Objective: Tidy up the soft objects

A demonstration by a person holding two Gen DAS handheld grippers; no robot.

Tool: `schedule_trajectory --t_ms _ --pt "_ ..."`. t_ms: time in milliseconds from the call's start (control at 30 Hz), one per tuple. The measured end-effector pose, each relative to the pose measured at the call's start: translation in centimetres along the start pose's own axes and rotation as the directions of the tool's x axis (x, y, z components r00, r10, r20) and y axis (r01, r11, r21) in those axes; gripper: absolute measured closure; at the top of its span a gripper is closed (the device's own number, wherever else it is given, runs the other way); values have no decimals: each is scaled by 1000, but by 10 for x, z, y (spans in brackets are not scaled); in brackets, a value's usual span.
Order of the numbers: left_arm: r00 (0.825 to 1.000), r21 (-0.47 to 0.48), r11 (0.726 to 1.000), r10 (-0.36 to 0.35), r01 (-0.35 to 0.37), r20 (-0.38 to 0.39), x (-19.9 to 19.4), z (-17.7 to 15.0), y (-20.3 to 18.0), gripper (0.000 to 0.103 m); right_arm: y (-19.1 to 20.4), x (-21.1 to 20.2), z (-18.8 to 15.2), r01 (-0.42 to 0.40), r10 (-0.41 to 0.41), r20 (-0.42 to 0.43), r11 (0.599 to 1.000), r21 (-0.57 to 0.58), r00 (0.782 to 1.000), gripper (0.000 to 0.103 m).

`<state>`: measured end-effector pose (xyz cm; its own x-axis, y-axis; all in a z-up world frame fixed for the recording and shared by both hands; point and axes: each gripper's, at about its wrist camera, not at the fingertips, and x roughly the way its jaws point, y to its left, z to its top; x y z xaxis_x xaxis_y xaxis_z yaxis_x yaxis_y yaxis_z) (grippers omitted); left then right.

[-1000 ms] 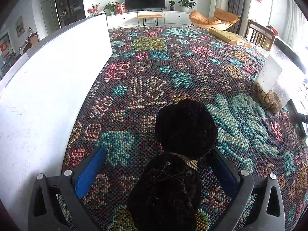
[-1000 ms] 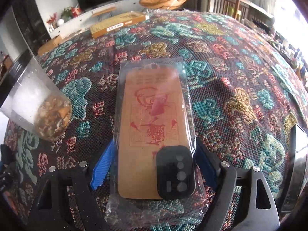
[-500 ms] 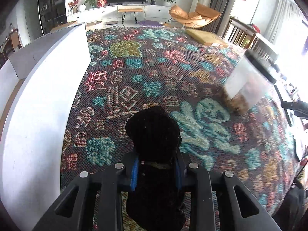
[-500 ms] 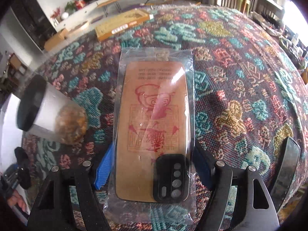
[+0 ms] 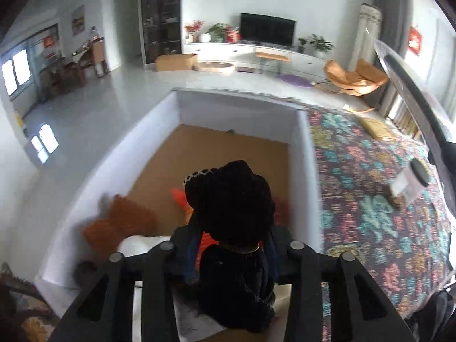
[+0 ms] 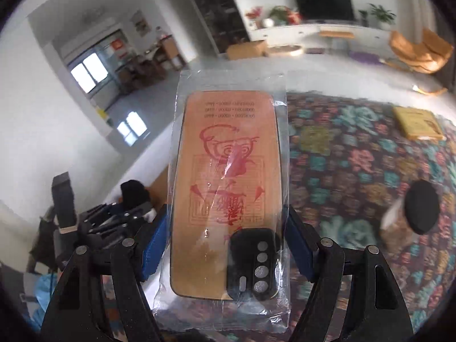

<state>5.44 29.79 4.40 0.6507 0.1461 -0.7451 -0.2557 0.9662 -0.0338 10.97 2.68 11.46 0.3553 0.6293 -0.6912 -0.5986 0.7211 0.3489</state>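
My left gripper [image 5: 232, 245] is shut on a black plush toy [image 5: 230, 199] and holds it above the open white box [image 5: 306, 154]. The box has a brown floor and holds orange soft things [image 5: 119, 222] and a white item [image 5: 139, 243]. My right gripper [image 6: 228, 239] is shut on a phone case in a clear plastic bag [image 6: 228, 188], lifted off the table. The left gripper and the black toy [image 6: 132, 191] also show at the left of the right wrist view.
The patterned tablecloth [image 5: 370, 213] lies right of the box. A clear jar with a black lid [image 6: 419, 211] lies on its side there, seen also in the left wrist view [image 5: 410, 182]. A flat yellow box [image 6: 416, 122] sits at the table's far end.
My left gripper closed on the black plush toy, lifted it and carried it left over the white box. My right gripper lifted the bagged phone case off the cloth and swung left.
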Motion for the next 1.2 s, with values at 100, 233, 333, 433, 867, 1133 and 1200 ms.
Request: schedule_trajectory --t_ms 100,233,333,433,867,1133,1200 --pt "996 -65 994 91 -91 -2 1 -18 37 16 55 57 -3 -106 103 -54 993 -48 993 21" --pt "988 -97 984 151 -150 11 -2 -35 55 14 80 113 -16 -190 183 -162 982 -24 970 15" --pt "976 -106 970 219 -217 16 -6 -42 53 12 75 112 -21 -174 169 -139 984 -30 976 15" --pt "972 -179 957 233 -227 13 -13 -45 54 6 72 98 -21 -129 122 -109 990 -60 986 15" --pt "950 -198 930 312 -309 -16 -30 -48 39 2 99 87 -34 101 -141 -149 964 -247 979 15" --pt "939 -201 920 343 -335 3 -37 -51 41 2 107 93 -41 134 -187 -154 943 -304 970 15" --pt "937 -203 918 349 -340 5 -38 -51 42 2 108 94 -43 141 -195 -150 939 -313 969 15"
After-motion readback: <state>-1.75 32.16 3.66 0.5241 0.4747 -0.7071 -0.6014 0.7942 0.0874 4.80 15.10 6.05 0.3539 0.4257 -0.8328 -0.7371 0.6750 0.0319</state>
